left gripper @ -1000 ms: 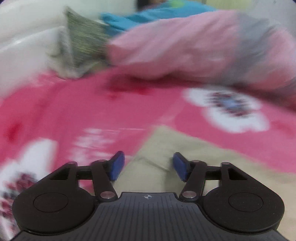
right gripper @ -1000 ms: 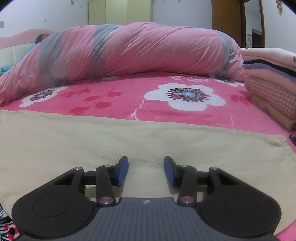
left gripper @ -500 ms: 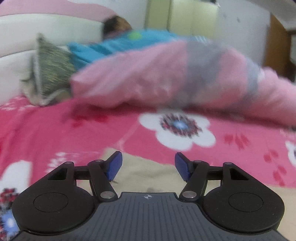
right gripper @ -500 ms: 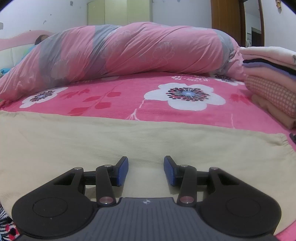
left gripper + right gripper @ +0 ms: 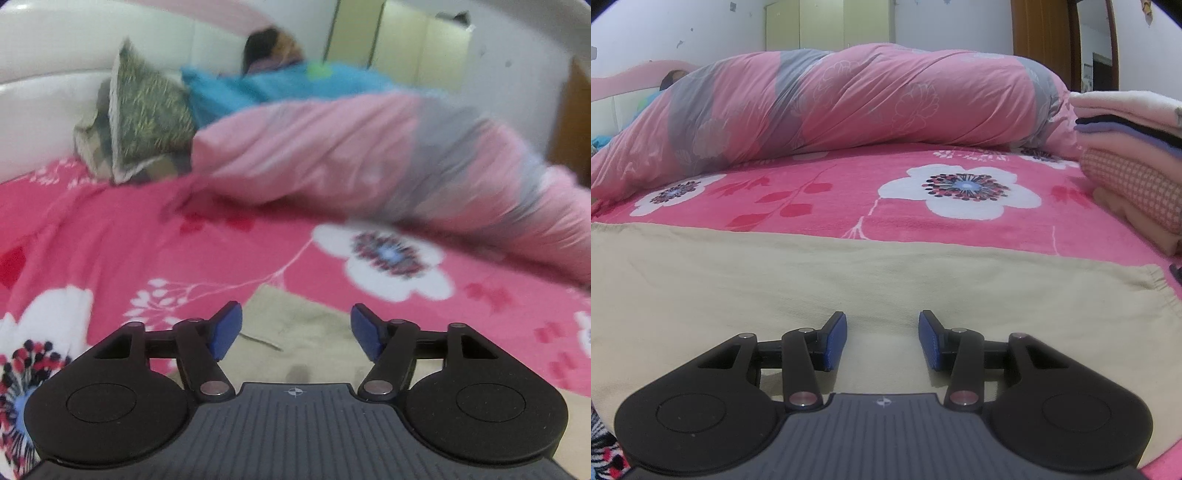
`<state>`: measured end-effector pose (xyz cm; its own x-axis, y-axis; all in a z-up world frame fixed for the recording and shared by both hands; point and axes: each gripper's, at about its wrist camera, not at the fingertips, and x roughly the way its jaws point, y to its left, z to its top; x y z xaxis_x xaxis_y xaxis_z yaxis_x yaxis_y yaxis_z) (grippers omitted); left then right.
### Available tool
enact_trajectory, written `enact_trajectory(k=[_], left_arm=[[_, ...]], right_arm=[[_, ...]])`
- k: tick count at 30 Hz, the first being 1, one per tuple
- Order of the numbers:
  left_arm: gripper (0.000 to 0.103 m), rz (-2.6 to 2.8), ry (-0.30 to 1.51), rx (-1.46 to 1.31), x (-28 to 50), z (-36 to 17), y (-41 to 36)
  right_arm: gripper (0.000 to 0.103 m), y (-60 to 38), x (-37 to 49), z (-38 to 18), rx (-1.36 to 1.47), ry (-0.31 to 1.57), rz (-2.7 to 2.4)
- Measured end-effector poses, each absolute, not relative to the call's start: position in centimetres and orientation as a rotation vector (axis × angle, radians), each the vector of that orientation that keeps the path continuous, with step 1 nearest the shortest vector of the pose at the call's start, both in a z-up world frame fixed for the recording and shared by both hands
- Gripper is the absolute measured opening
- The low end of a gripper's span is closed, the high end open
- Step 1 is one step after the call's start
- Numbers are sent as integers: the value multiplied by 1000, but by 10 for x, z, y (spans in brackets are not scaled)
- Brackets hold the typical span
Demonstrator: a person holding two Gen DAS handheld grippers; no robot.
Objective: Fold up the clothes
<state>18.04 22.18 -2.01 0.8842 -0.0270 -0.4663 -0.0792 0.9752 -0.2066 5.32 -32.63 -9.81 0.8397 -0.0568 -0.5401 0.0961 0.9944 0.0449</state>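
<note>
A beige garment (image 5: 849,280) lies spread flat on the pink flowered bedspread (image 5: 820,195); in the left wrist view only its corner (image 5: 295,328) shows. My left gripper (image 5: 296,330) hovers over that corner, its jaws opening, with nothing pressed between the blue pads. Low over the middle of the garment, my right gripper (image 5: 882,339) has its jaws opening too, the pads apart with only flat cloth beneath them.
A rolled pink and grey quilt (image 5: 849,99) lies across the back of the bed. A stack of folded clothes (image 5: 1134,155) stands at the right. A person in blue (image 5: 280,81) lies by an olive pillow (image 5: 144,118) at the headboard.
The left gripper has swung and lifted, so its view now takes in the headboard and more bedspread, and its pads stand slightly wider. The right gripper's view is unchanged.
</note>
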Motion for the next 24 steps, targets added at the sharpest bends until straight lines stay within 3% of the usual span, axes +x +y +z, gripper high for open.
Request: enact_trajectory(k=[2, 5, 13, 16, 20, 21, 24], left_arm=[[68, -10, 489, -207, 168, -24, 211], [68, -12, 516, -136, 158, -40, 195], [68, 66, 577, -31, 159, -74, 186], [68, 89, 586, -19, 159, -75, 182], [69, 118, 592, -4, 159, -77, 177], [69, 122, 595, -10, 160, -76, 177], [69, 125, 605, -37, 162, -75, 180]], right_arm=[[50, -324, 55, -93, 56, 588, -94], [63, -311, 56, -82, 3, 612, -165], [63, -181, 41, -26, -68, 433, 114], [60, -108, 56, -27, -90, 453, 348], [48, -36, 78, -50, -132, 513, 496], [42, -32, 84, -59, -123, 557, 508], [42, -64, 86, -79, -69, 624, 462]])
